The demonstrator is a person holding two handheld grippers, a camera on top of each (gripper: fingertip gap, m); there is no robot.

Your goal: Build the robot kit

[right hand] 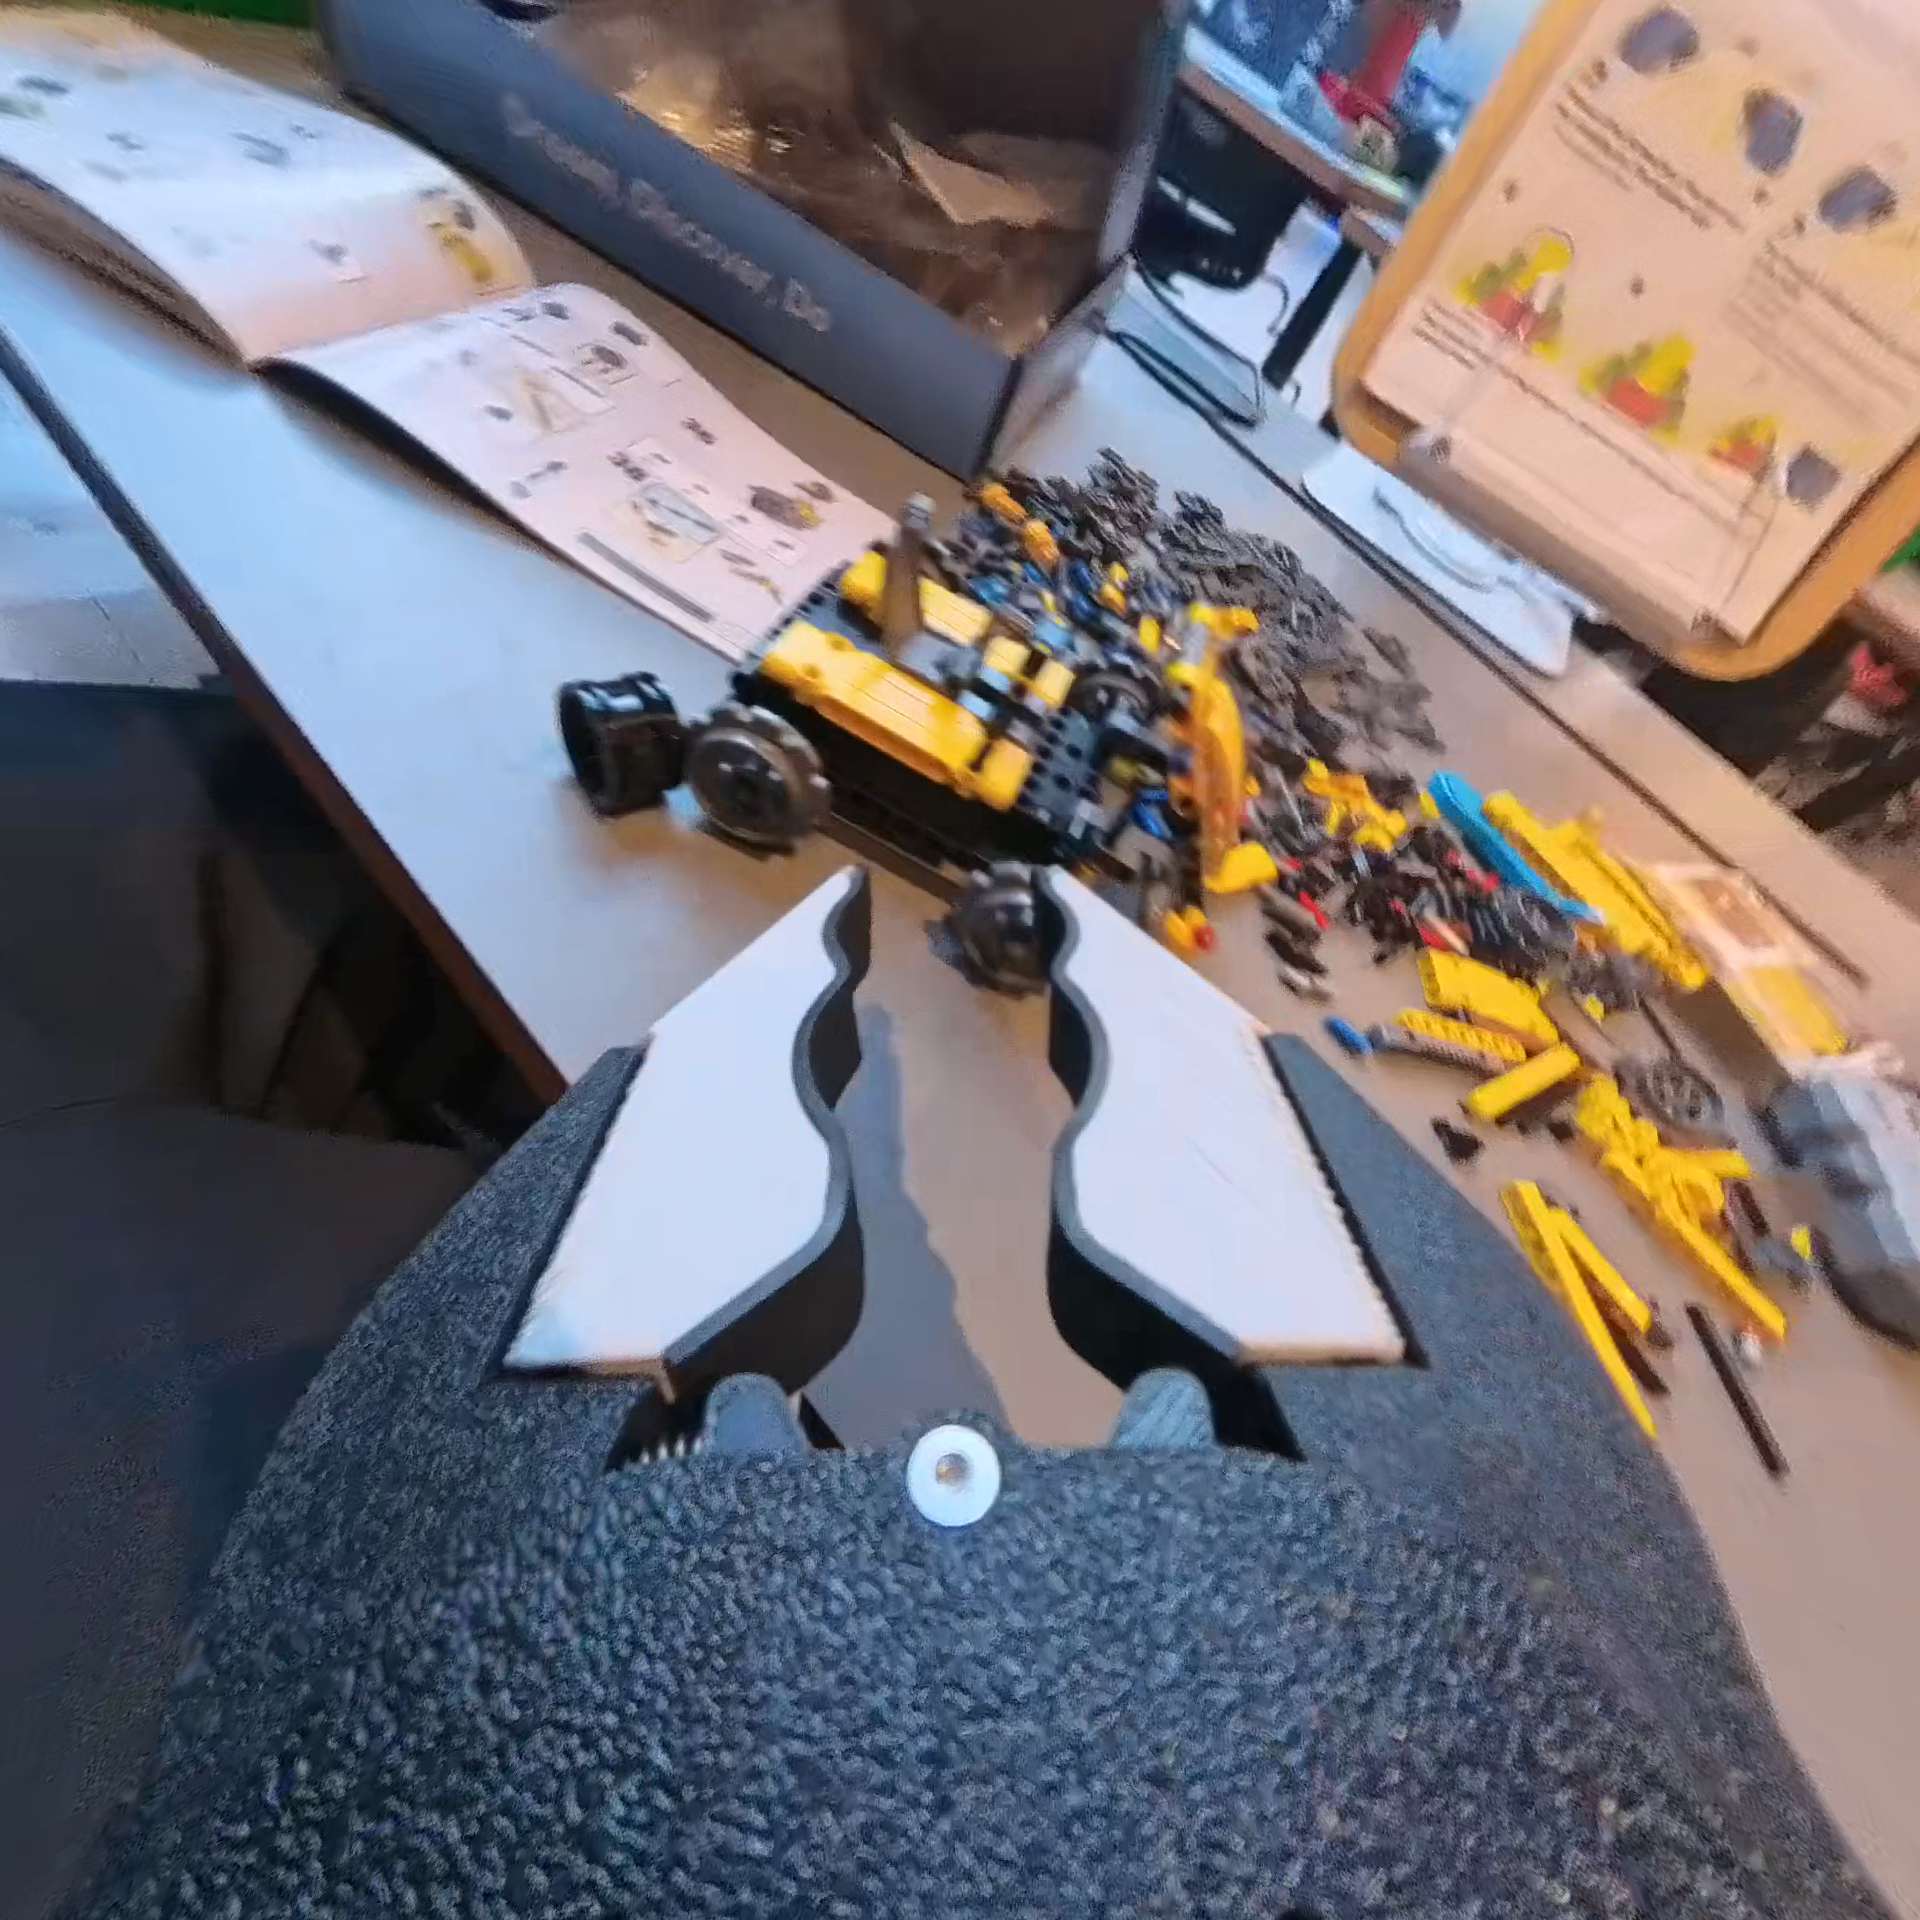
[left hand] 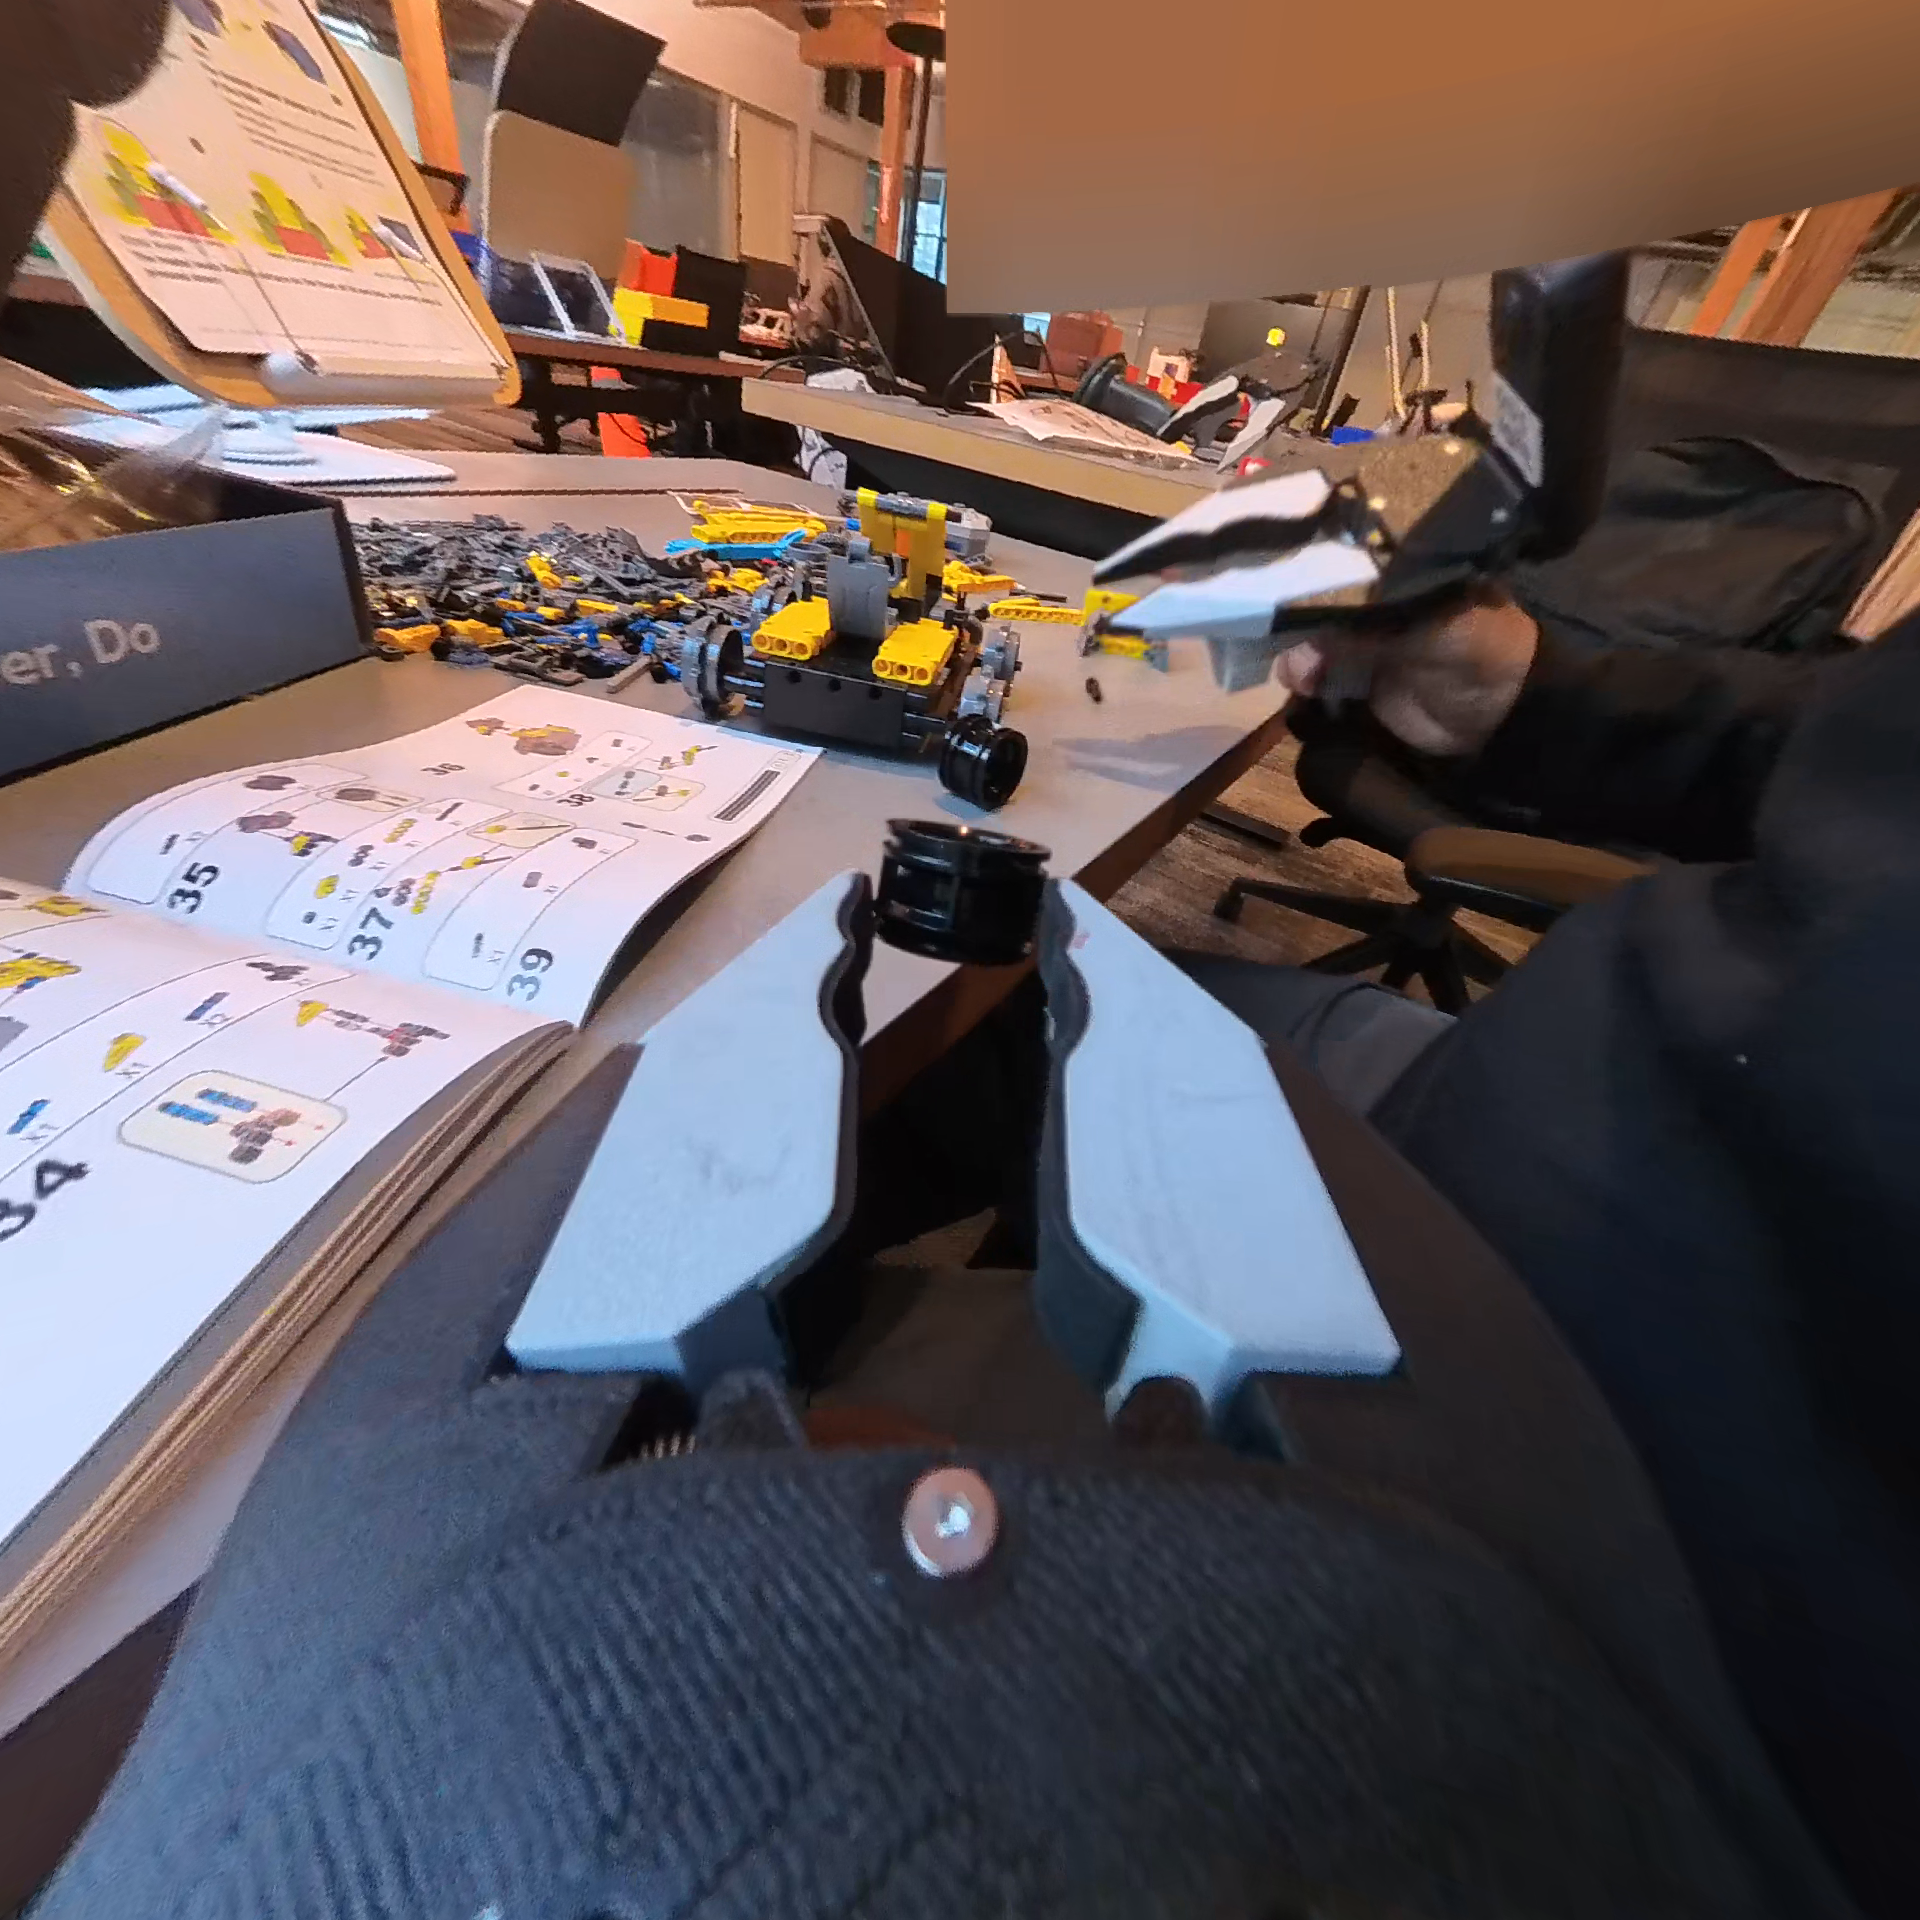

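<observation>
My left gripper (left hand: 954, 902) is shut on a black wheel rim (left hand: 961, 894), gripped between the fingertips above the table's near edge. A second black rim (left hand: 982, 761) lies on the table beside a yellow and black model vehicle (left hand: 862, 655). In the right wrist view my right gripper (right hand: 954, 894) is open and empty, low over the table. Its right fingertip is close to a grey toothed wheel (right hand: 997, 935) at the vehicle's (right hand: 935, 727) near corner. The loose rim (right hand: 618, 738) lies to the vehicle's left. The right gripper also shows in the left wrist view (left hand: 1101, 601), held in a hand.
An open instruction booklet (left hand: 364, 883) lies left of the vehicle, with a dark cardboard box (left hand: 177, 634) behind it. A pile of loose grey, yellow and blue parts (right hand: 1455, 935) spreads beyond the vehicle. A board with a printed sheet (right hand: 1662, 312) stands at the back. An office chair (left hand: 1455, 883) stands by the table edge.
</observation>
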